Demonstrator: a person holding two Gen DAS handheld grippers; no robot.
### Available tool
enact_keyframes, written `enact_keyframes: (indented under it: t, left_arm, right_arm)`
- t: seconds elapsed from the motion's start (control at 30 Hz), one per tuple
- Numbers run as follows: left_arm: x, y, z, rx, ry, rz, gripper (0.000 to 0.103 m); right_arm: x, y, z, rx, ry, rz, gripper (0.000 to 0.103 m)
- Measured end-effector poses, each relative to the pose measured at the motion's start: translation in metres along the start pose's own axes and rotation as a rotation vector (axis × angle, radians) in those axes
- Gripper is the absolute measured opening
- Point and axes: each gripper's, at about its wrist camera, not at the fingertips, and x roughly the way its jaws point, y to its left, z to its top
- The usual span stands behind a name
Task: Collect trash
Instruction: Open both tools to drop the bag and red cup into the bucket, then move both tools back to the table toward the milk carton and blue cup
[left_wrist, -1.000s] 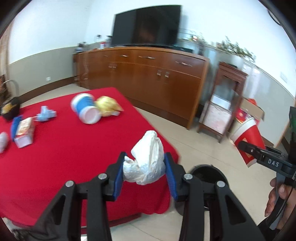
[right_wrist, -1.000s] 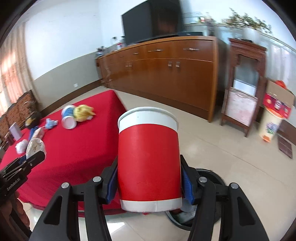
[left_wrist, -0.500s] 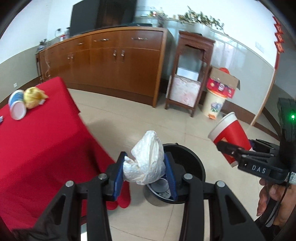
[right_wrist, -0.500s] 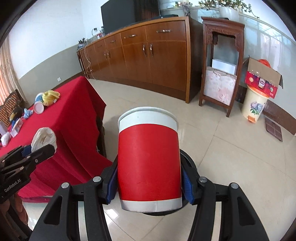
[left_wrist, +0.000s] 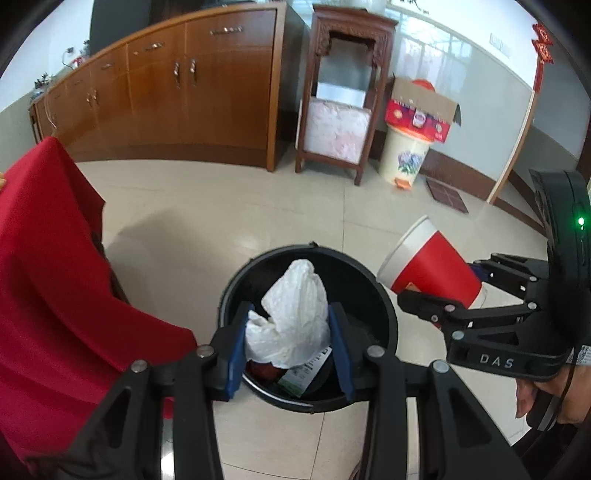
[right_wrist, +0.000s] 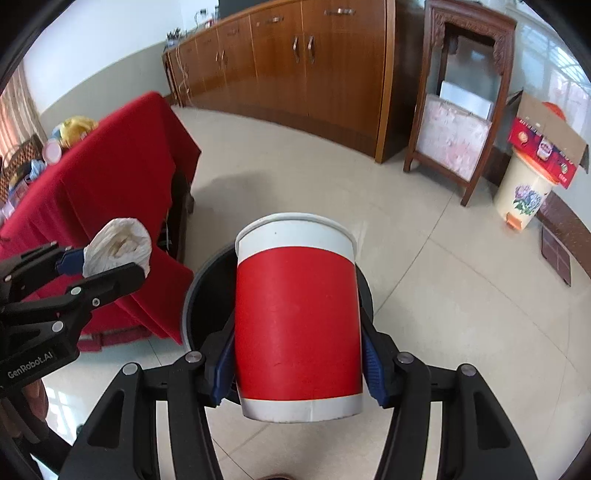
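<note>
My left gripper (left_wrist: 288, 332) is shut on a crumpled white plastic bag (left_wrist: 293, 314) and hangs over the mouth of a round black trash bin (left_wrist: 384, 295) on the floor. Some trash lies at the bin's bottom, partly hidden by the bag. My right gripper (right_wrist: 297, 354) is shut on a red paper cup with white bands (right_wrist: 297, 317), held above the same bin (right_wrist: 195, 295). In the left wrist view the cup (left_wrist: 432, 266) tilts toward the bin from the right. In the right wrist view the white bag (right_wrist: 118, 251) shows at the left.
A table under a red cloth (left_wrist: 44, 277) stands just left of the bin, with more trash on its far end (right_wrist: 74, 129). A long wooden cabinet (left_wrist: 184, 92), a dark wooden stand (left_wrist: 343, 96) and a cream pail with a cardboard box (left_wrist: 410, 147) line the far wall.
Both grippers have swung away from the red table and come down over the black bin, each still holding its item. The bin now fills the middle of both views.
</note>
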Motion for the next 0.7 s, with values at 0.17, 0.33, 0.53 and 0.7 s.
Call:
enact_keyframes:
  t: [0.17, 0.33, 0.53, 0.7]
  left_arm:
    - [0.023, 0.004, -0.001, -0.022, 0.038, -0.027, 0.042]
    - [0.035, 0.009, -0.009, -0.028, 0.046, 0.027, 0.086]
    - [0.024, 0.029, -0.023, -0.064, 0.061, 0.078, 0.1]
    - [0.004, 0.037, -0.032, -0.06, 0.049, 0.118, 0.1]
  right_arm:
    - [0.031, -0.002, -0.004, -0.037, 0.061, 0.009, 0.059]
    - [0.072, -0.001, -0.014, -0.106, 0.145, -0.042, 0.079]
    - [0.074, -0.012, -0.016, -0.079, 0.146, -0.07, 0.1]
    - [0.058, -0.021, -0.013, 0.009, 0.122, -0.069, 0.103]
